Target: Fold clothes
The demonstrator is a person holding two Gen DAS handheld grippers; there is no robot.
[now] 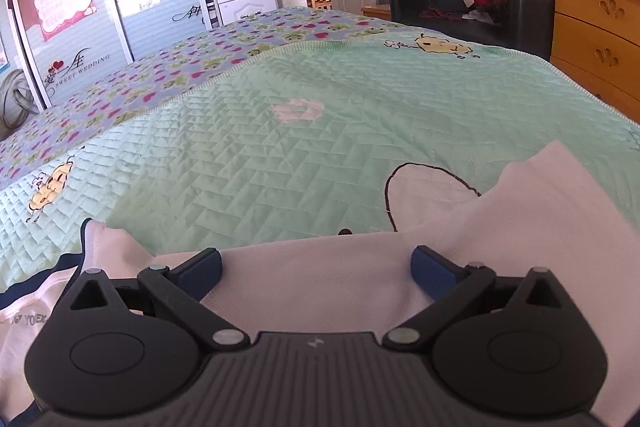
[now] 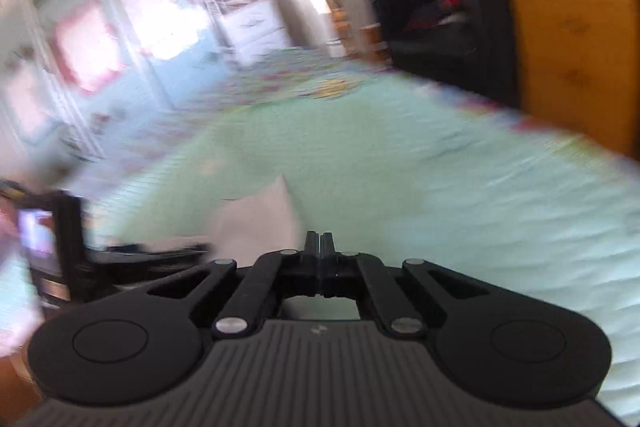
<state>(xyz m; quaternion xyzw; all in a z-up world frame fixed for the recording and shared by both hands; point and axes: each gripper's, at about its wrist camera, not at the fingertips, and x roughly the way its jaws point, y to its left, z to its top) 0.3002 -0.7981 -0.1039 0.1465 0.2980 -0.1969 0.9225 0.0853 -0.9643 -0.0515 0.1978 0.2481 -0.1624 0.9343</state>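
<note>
1. Two grippers are mine to run here. My left gripper (image 1: 316, 269) sits low over the white shirt (image 1: 320, 291), its fingers (image 1: 200, 273) spread wide with nothing pinched; I judge that leaves room to take a fold edge.
2. That shirt lies on the green quilted bedspread (image 1: 280, 147) at the bottom of the left wrist view, one corner pointing toward the right edge, so the bed serves as my folding surface.
3. My right gripper (image 2: 320, 243) has its fingers pressed together on nothing that I can make out. Its view is blurred; a pale corner of cloth shows just beyond the tips.
</note>
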